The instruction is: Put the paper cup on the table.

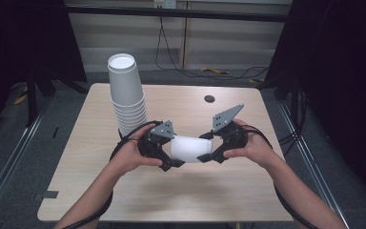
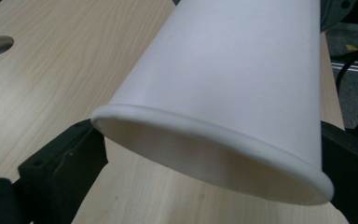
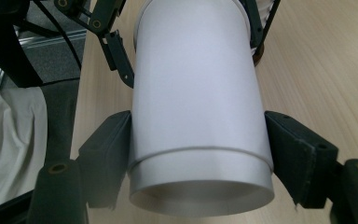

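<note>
A white paper cup (image 1: 190,149) hangs on its side a little above the wooden table (image 1: 100,191), held between both grippers. My left gripper (image 1: 174,155) is shut on its wide rim end; in the left gripper view the black jaws of this gripper (image 2: 205,172) press both sides of the rim of the cup (image 2: 242,70). My right gripper (image 1: 208,152) is shut on the narrow base end. In the right gripper view its jaws (image 3: 198,154) clamp the cup (image 3: 196,84) just above the base seam.
A tall stack of white paper cups (image 1: 126,90) stands upside down on the table behind my left hand. A round hole (image 1: 209,98) sits near the table's far edge. Dark curtains and cables lie beyond the table.
</note>
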